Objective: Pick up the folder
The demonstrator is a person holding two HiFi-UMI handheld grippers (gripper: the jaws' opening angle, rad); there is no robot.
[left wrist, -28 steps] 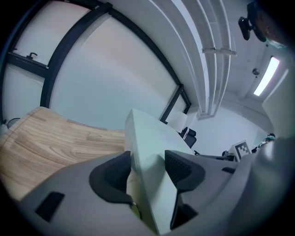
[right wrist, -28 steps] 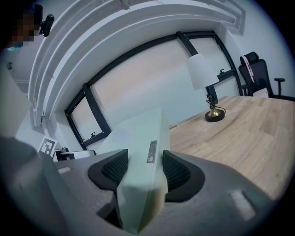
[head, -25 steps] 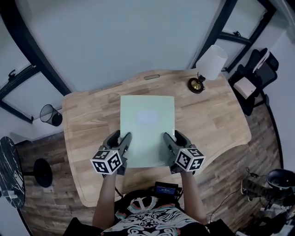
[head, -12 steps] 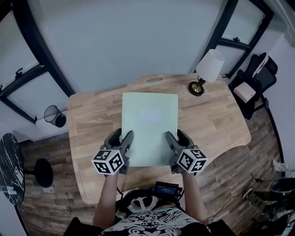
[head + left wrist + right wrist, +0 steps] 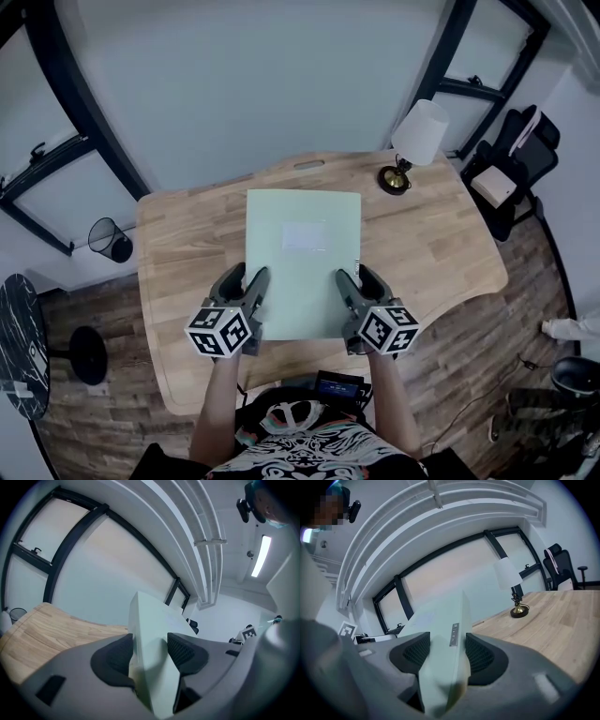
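A pale green folder (image 5: pixel 302 258) with a white label hangs above the wooden desk (image 5: pixel 187 234), held flat by its near edge. My left gripper (image 5: pixel 247 286) is shut on its left near corner, and the folder (image 5: pixel 151 639) fills the gap between those pads. At the right near corner my right gripper (image 5: pixel 355 286) is shut on the folder (image 5: pixel 443 653) too, with both pads pressing its spine edge. Each gripper carries a marker cube at the back.
A table lamp (image 5: pixel 412 141) with a brass foot stands at the desk's far right corner. A mesh bin (image 5: pixel 109 240) sits on the floor to the left, an office chair (image 5: pixel 511 159) to the right. A window wall runs behind the desk.
Both grippers have lifted the folder a little higher off the desk, and it looks slightly larger in the head view. The grip has stayed the same.
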